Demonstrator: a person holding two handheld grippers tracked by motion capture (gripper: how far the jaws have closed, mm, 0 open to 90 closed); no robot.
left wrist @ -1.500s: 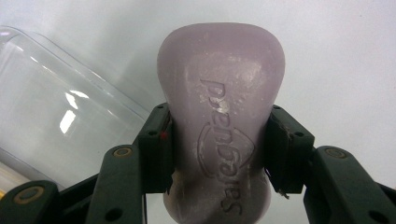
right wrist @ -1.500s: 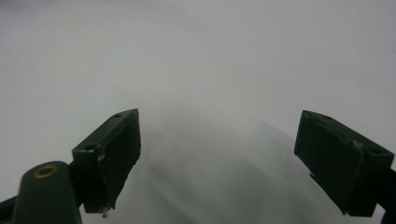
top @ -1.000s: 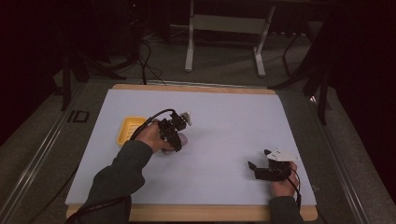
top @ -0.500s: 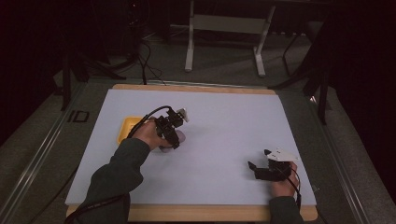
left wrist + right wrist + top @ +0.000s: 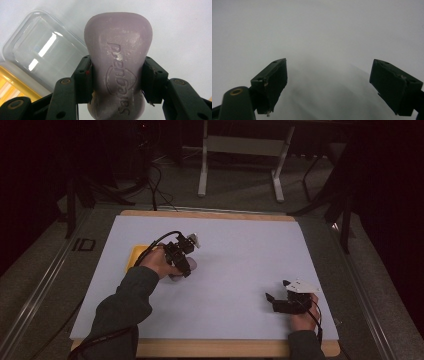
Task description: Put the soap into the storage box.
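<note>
high view has our left gripper (image 5: pixel 184 265), jaws clamped on the lilac soap bar (image 5: pixel 117 62), now shifted nearer the yellow tray (image 5: pixel 136 256), so placing looks close, while our right gripper (image 5: pixel 332 85) rests wide open.

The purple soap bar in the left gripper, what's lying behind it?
Behind the purple soap bar, clamped in the left gripper, a clear plastic lid lies on the white table, with a yellow tray beside it. The bar hides the lid's near edge.
</note>
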